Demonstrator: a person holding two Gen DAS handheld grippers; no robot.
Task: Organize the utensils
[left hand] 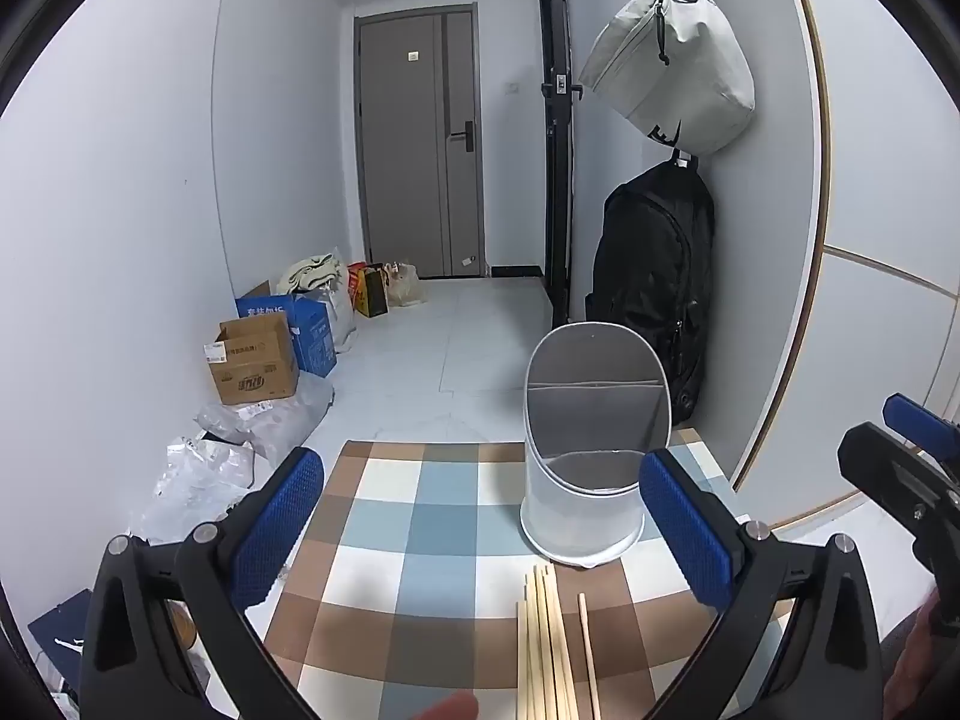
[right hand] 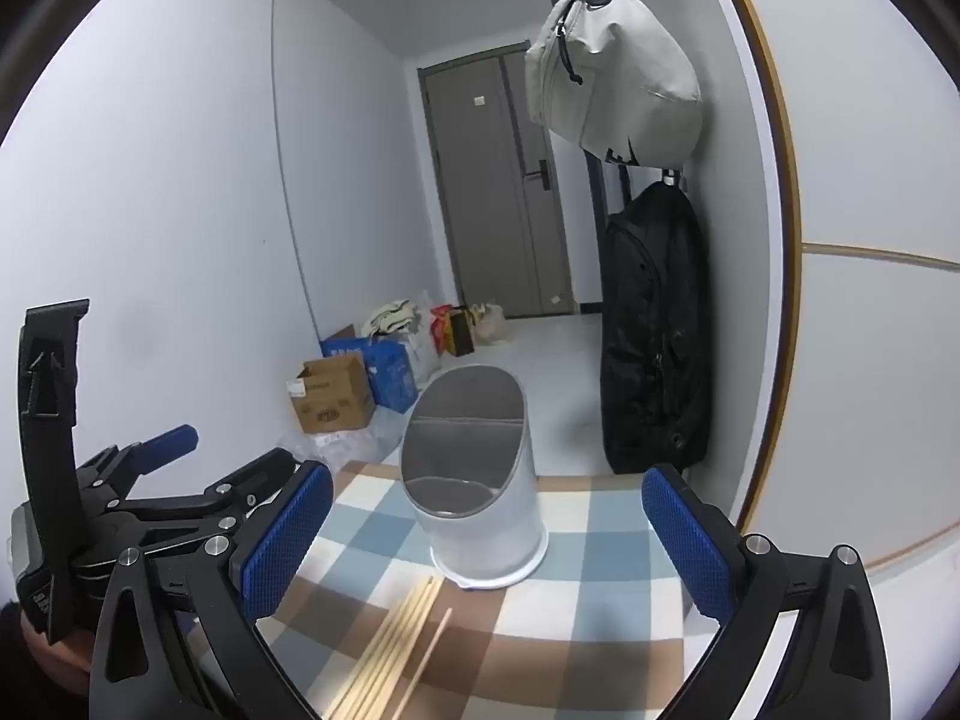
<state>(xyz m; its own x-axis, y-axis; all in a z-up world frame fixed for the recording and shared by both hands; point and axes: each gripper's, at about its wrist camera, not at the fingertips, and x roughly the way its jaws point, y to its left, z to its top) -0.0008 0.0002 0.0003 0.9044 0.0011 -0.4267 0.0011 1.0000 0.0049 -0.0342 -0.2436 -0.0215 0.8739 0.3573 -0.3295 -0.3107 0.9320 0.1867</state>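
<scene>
Pale wooden chopsticks (left hand: 549, 642) lie bundled before a white, slant-topped holder (left hand: 591, 450).

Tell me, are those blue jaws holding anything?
Nothing. Both the left gripper and right gripper are open and empty; the chopsticks lie on the checked cloth.

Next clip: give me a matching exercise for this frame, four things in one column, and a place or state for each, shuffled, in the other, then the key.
Things:
1. pale wooden chopsticks
2. white slanted-top utensil holder
3. black backpack
4. light grey bag

Places or states:
A. hanging highest on the wall
B. lying flat on the checked tablecloth
C. standing upright, nothing visible inside
D. hanging below the other bag

Pairs: 1-B, 2-C, 3-D, 4-A
</scene>
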